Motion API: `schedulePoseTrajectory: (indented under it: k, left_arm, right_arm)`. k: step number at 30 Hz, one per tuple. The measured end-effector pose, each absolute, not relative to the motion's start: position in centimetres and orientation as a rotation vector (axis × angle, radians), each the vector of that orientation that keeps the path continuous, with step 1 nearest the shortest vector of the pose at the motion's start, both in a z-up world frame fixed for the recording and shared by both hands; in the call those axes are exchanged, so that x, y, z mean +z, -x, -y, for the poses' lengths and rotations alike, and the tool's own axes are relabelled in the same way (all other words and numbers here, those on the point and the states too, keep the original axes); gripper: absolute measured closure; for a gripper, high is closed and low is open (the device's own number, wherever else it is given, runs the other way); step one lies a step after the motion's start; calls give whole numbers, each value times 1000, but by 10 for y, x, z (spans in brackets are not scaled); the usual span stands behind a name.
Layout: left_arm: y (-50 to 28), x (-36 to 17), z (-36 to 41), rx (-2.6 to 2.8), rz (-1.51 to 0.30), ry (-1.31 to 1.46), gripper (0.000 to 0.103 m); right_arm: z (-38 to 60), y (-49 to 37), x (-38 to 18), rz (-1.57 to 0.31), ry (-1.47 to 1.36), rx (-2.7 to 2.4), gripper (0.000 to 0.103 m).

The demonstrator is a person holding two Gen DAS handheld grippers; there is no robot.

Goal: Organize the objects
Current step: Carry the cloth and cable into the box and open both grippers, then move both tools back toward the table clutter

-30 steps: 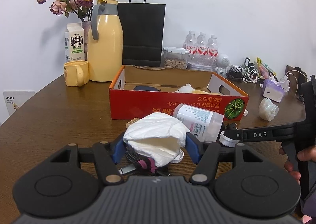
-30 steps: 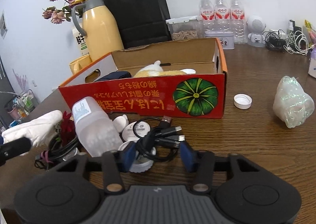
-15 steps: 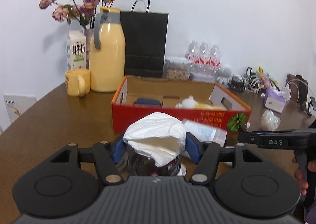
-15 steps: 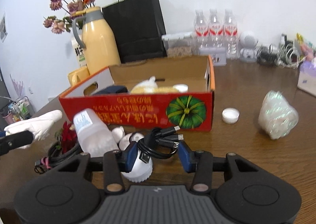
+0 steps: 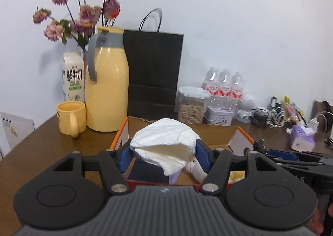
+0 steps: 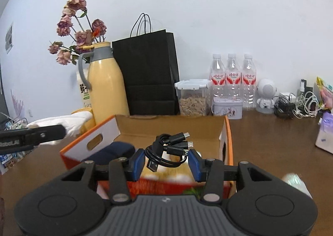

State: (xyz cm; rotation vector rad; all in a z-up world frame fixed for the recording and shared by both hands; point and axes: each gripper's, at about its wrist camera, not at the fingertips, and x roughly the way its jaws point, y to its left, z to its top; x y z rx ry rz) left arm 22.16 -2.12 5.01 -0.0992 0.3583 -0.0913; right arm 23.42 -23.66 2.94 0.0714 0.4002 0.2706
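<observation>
My left gripper [image 5: 163, 158] is shut on a folded white diaper [image 5: 166, 144] and holds it above the open red cardboard box [image 5: 241, 134]. My right gripper [image 6: 167, 160] is shut on a coiled black USB cable bundle [image 6: 168, 148] and holds it over the same box [image 6: 228, 130]. Inside the box lie a dark blue case [image 6: 112, 152] and a white and yellow plush toy [image 5: 196, 170]. The left gripper with the diaper also shows at the left of the right wrist view [image 6: 62, 123].
Behind the box stand a yellow thermos jug [image 5: 106, 88], a yellow mug [image 5: 71, 118], a milk carton [image 5: 72, 78], a black paper bag [image 5: 154, 73], a snack jar [image 5: 192, 105], water bottles [image 6: 233, 78] and a tin [image 6: 228, 108]. Tangled cables [image 6: 295, 105] and a tissue pack [image 5: 300, 139] lie right.
Both grippers have lifted off the table and moved forward over the box, the left carrying the diaper, the right carrying the cable bundle. The bottle and caps on the table dropped out of view.
</observation>
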Motion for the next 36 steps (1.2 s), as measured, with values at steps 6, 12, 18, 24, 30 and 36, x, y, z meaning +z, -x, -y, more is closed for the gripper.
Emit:
schedulePoseTrajectory:
  k: [6,12,18,24,30,36]
  left_arm:
    - [-277,41,31,-47,-401,107,40]
    - [-321,17,35,-12,-495,100,41]
    - [-320,4,38,-12,-518,66,39]
    - [-310,6,41,1,-467,49,14]
    - [-297,12,39,29,-407,55,0]
    - [-293,14,37,47,-387,66,0]
  right_arm:
    - [228,-286,17,-400,-90,221,59]
    - [228,-310,-2,-448,-72,204,59]
    - [229,-313,-14,-491,-74,196,59]
    - [229,-308,-16,-498,-71,197,57]
    - [230,-295,-10,-456,-69,194,19]
    - [230,-289,-6,-428,-59,198,0]
